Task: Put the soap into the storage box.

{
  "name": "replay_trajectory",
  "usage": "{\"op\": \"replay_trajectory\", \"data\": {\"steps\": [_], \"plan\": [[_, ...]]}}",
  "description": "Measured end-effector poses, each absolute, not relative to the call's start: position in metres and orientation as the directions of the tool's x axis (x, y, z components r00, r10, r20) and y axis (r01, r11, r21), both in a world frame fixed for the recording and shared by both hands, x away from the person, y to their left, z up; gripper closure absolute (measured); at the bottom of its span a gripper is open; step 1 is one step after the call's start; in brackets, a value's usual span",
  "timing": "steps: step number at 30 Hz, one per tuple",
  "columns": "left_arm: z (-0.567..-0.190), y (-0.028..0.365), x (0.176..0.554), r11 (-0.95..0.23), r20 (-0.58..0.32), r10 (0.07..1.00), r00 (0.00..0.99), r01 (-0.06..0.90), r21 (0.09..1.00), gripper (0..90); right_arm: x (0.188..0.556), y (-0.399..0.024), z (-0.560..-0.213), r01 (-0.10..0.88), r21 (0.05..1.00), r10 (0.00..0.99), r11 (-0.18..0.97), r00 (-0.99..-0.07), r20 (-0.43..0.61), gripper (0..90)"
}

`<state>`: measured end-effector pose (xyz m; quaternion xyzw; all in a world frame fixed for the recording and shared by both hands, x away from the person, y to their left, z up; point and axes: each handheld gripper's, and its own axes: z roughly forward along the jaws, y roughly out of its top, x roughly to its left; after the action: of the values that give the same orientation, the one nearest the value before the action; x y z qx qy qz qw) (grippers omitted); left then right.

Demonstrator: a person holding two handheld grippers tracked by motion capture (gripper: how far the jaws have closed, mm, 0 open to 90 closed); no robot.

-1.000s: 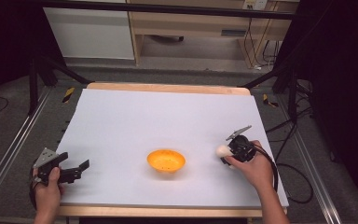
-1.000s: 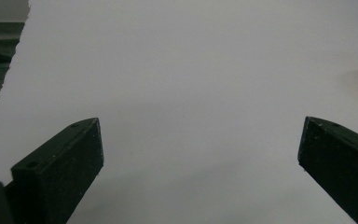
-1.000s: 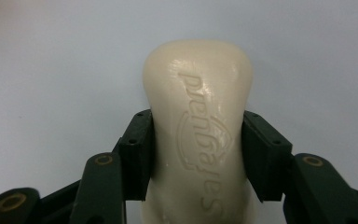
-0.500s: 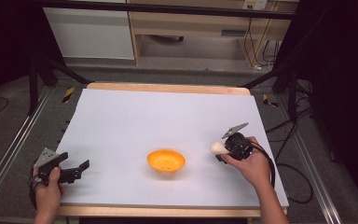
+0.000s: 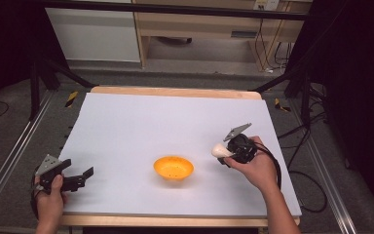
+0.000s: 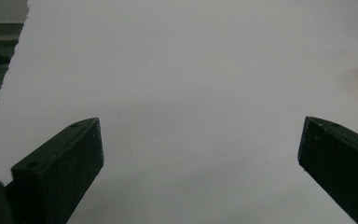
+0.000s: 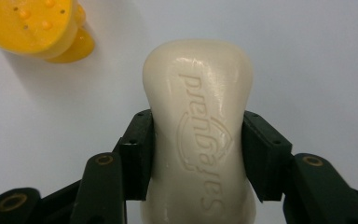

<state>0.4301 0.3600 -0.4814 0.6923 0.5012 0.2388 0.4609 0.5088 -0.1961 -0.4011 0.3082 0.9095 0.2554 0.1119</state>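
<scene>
while the white table [image 5: 175,122] spreads across the middle of the high view, the right hand [image 5: 258,168] reaches in from the lower right, its right gripper [image 5: 224,152] clamped on a cream soap bar [image 7: 198,126] just right of the orange bowl [image 5: 173,168]. at lower left, the left gripper [image 5: 85,176] lies level, jaws wide apart.

a white sheet [image 5: 165,122] covers the wooden table [image 5: 175,91]. black stands [image 5: 39,73] are at 10 and 2 o'clock. cables [image 5: 316,161] lie on the grey floor [image 5: 9,136] at 3 o'clock. a shelf [image 5: 204,29] sits at 12 o'clock.
</scene>
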Motion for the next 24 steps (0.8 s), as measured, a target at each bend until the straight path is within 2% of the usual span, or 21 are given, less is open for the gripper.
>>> {"op": "replay_trajectory", "data": {"steps": [24], "plan": [[-0.481,0.36,0.43,-0.072,-0.133,0.913,0.385,0.473,0.878,0.0,0.511,-0.157,-0.387,0.375,0.534,0.484,0.757,-0.872,-0.074,49.5]]}}
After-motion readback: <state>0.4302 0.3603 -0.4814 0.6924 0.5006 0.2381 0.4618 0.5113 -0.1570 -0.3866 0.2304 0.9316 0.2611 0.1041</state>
